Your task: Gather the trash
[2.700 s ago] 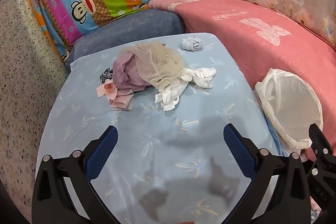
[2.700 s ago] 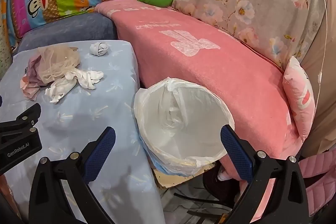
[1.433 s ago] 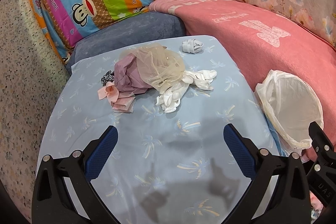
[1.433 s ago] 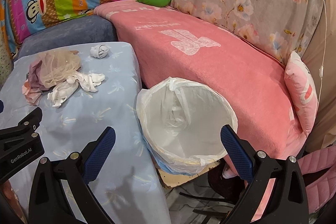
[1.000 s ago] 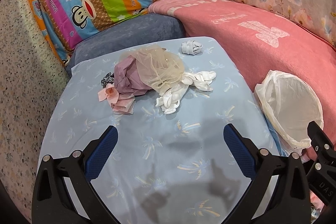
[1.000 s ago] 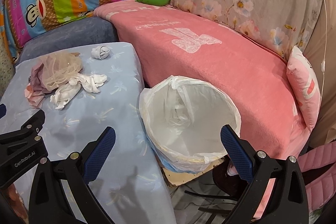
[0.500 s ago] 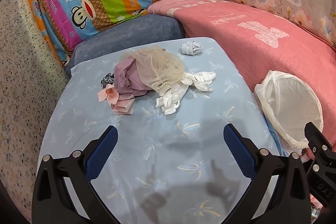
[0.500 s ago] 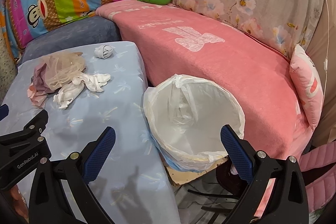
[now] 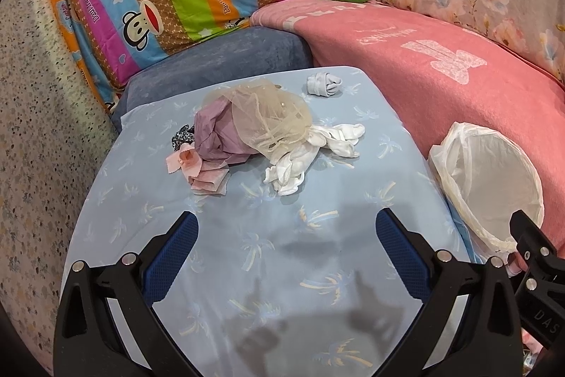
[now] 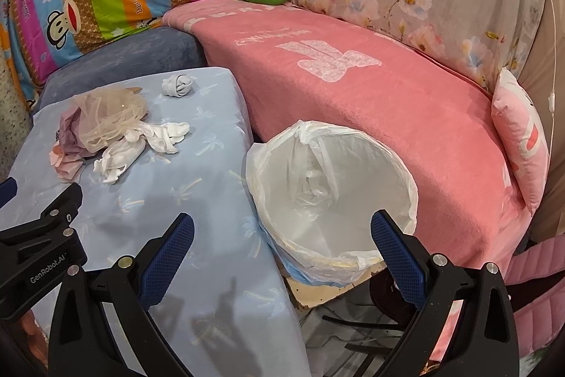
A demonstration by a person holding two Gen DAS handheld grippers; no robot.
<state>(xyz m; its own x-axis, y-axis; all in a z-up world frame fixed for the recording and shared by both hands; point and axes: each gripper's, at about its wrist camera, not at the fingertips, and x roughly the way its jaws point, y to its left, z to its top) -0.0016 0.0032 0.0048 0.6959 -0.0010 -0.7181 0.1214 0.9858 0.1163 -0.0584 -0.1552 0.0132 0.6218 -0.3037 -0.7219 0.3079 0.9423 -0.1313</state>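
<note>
Left gripper [image 9: 284, 237] and right gripper [image 10: 282, 237] both empty, fingers spread; cloth pile [image 9: 254, 126] on counter [image 9: 247, 257], lined bin [image 10: 332, 196] just beside it.

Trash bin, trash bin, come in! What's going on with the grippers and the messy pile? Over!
Left gripper open, empty; right gripper open over lined trash bin. Messy pile untouched on blue table. Path clear.

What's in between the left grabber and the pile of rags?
Nothing but bare blue cloth lies between the left gripper and the rag pile, seen in the left wrist view.
</note>
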